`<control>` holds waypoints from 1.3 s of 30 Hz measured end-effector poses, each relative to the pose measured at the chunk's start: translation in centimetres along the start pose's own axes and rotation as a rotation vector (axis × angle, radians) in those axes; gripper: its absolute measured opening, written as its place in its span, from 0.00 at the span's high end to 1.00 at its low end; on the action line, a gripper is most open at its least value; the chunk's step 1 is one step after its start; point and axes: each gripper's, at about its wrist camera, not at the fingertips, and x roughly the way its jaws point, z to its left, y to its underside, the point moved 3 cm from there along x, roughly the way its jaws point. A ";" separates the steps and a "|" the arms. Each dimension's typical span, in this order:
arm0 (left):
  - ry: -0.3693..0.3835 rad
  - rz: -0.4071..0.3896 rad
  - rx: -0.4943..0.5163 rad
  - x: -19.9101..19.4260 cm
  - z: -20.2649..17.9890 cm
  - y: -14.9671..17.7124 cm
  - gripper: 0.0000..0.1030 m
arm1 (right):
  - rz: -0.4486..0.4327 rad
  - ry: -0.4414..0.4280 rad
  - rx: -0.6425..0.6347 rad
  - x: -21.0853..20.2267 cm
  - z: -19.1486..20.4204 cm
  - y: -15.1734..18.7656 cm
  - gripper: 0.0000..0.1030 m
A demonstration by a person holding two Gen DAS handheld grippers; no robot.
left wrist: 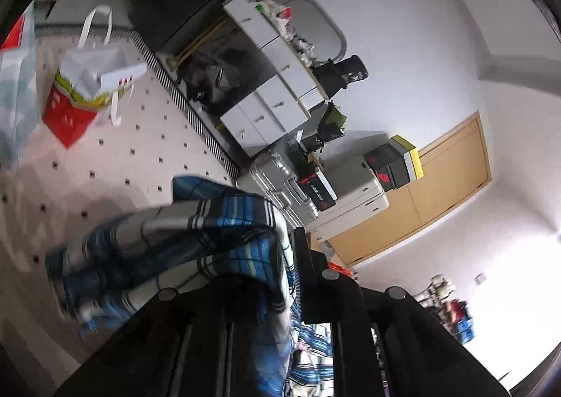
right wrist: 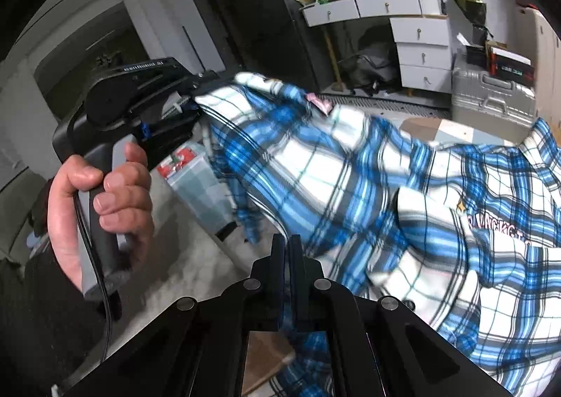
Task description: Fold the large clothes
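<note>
Both my left fingers and right fingers were clenched on the plaid shirt, hanging mid-frame between them; a thin pinch could slip, dropping a corner

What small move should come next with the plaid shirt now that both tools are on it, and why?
Probably draw the two tools apart to pull the cloth taut. The left tool is shut on one bunched edge of the plaid shirt, the right tool is shut on another part, and the fabric between them sags in wrinkles, so it cannot yet be laid flat for a fold.
</note>
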 end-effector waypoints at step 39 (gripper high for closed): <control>-0.102 0.658 1.184 8.1 -13.9 30.9 0.19 | 0.083 0.269 0.454 -13.0 -22.6 5.2 0.21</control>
